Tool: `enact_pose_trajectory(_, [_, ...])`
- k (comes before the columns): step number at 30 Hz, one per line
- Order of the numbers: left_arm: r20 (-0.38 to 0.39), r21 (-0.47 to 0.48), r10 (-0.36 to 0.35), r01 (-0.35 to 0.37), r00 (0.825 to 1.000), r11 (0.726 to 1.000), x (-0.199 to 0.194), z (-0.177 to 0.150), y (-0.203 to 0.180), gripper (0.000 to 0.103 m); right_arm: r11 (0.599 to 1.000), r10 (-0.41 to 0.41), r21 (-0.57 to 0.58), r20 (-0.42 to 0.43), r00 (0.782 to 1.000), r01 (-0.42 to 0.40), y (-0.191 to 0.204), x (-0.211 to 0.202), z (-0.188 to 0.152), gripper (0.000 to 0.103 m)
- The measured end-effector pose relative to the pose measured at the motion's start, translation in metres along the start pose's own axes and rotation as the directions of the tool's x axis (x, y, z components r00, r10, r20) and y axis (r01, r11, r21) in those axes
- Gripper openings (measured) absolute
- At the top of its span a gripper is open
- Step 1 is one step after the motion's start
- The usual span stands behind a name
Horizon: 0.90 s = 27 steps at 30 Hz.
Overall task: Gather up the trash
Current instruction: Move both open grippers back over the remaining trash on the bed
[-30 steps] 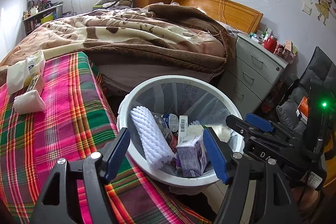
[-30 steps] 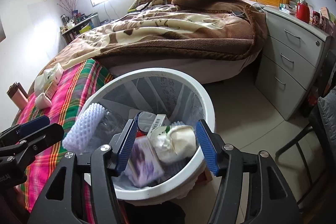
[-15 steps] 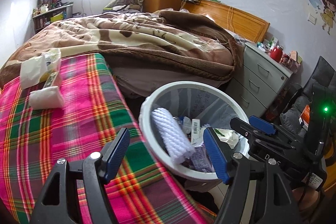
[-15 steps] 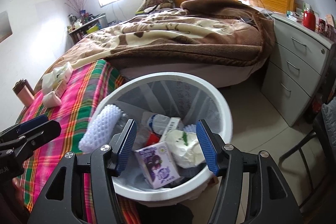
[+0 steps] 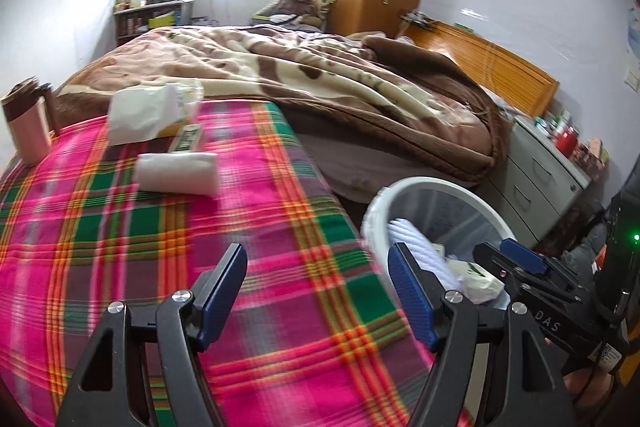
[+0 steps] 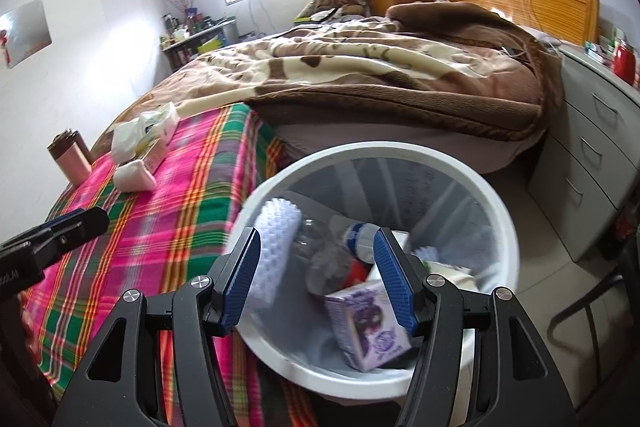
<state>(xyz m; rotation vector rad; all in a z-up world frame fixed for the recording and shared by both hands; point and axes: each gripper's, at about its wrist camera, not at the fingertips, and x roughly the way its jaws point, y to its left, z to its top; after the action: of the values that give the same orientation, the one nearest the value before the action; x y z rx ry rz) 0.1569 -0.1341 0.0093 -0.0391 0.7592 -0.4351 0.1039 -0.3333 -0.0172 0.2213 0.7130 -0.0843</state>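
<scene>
A white trash bin [image 6: 496, 211] stands beside the plaid-covered surface [image 5: 120, 227]; it also shows in the left wrist view [image 5: 424, 187]. It holds a white foam net [image 6: 276, 239], a plastic bottle [image 6: 360, 235], a purple carton [image 6: 372, 327] and crumpled paper [image 5: 480, 283]. My right gripper [image 6: 316, 279] is open and empty above the bin. My left gripper [image 5: 316, 299] is open and empty above the plaid cloth, left of the bin. A folded white tissue [image 5: 176, 173], a tissue pack [image 5: 148, 115] and a small flat box [image 5: 186, 139] lie on the cloth.
A pink cup [image 5: 28, 131] stands at the cloth's far left. A bed with a brown blanket [image 5: 320, 79] lies behind. A grey drawer unit [image 5: 548, 171] with a red jar stands right of the bin. A black chair [image 6: 592, 315] is at the right.
My left gripper has swung left from over the bin to over the plaid cloth. My right gripper has shifted slightly; the carton and paper now lie lower in the bin.
</scene>
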Motion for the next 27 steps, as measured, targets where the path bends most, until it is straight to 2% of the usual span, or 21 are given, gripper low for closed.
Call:
enact_pose_trajectory(6, [0.011,-0.053,0.058,-0.058,0.998,0.997,-0.006,0.004,0.037,0.075,0.998,0.036,-0.048,-0.014,0.999,-0.037,0.024,0.011,0.003,0.061])
enact_pose_trajectory(14, [0.017,-0.101,0.121,-0.119,0.992,0.988,-0.011,0.01,0.081,0.075,0.979,0.134,-0.148,-0.051,0.99,-0.14,0.073,0.035,0.014,0.061])
enact_pose_trajectory(17, [0.007,-0.112,0.137,-0.135,0.991,0.985,-0.009,0.01,0.095,0.076,0.966,0.179,-0.179,-0.055,0.982,-0.187,0.091,0.045,0.019,0.061])
enact_pose_trajectory(27, [-0.007,-0.124,0.155,-0.155,0.988,0.98,-0.003,0.018,0.132,0.077,0.926,0.226,-0.283,-0.119,0.967,-0.251,0.138,0.086,0.027,0.061])
